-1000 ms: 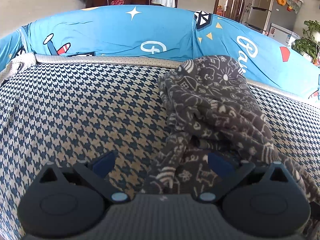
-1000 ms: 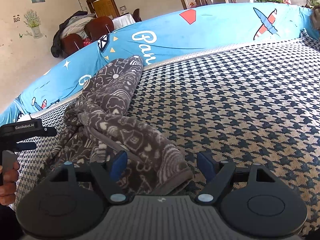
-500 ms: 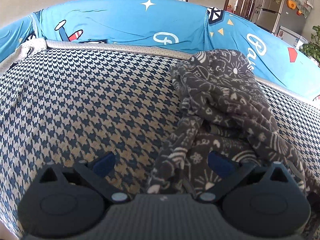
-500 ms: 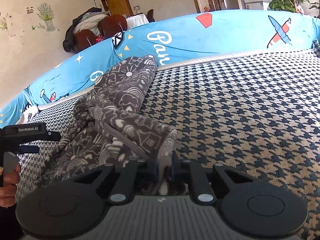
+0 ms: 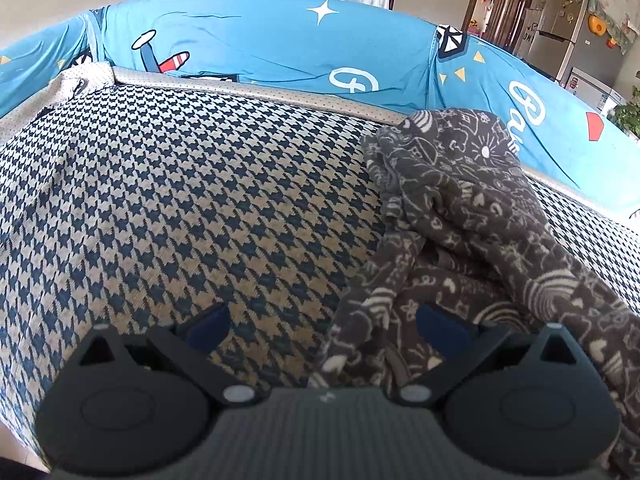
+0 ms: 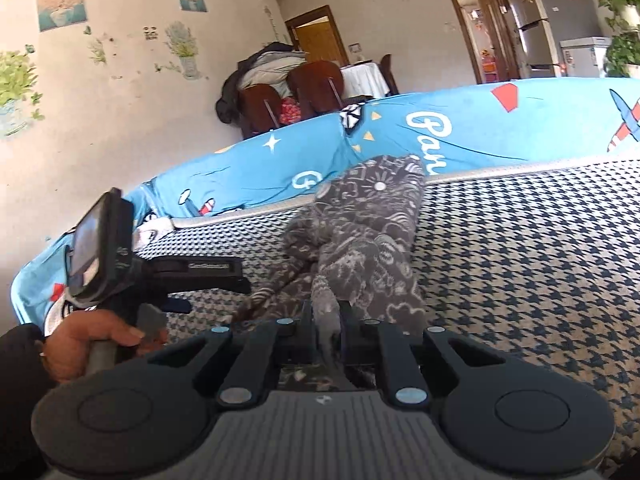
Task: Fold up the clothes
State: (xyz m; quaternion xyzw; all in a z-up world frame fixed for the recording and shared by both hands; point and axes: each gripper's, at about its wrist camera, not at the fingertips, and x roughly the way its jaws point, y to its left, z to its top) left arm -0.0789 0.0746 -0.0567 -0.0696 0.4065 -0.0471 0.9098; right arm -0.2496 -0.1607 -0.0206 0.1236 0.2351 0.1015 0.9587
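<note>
My right gripper (image 6: 326, 326) has just closed and pinches a fold of the grey patterned garment (image 6: 360, 248), which lies crumpled on the houndstooth cover (image 6: 520, 264), far end against the blue cushion (image 6: 480, 132). My left gripper (image 5: 322, 322) is wide open, low over the garment's near edge, gripping nothing; my left hand (image 6: 86, 340) holds its handle.

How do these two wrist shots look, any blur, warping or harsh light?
Left wrist view: sharp, evenly daylit; fisheye bends the blue cushion into an arc, dark vignette in the corners. Right wrist view: softer, slightly smeared on the patterned garment and wall, same curved distortion; bright doorway shows no strong glare.
</note>
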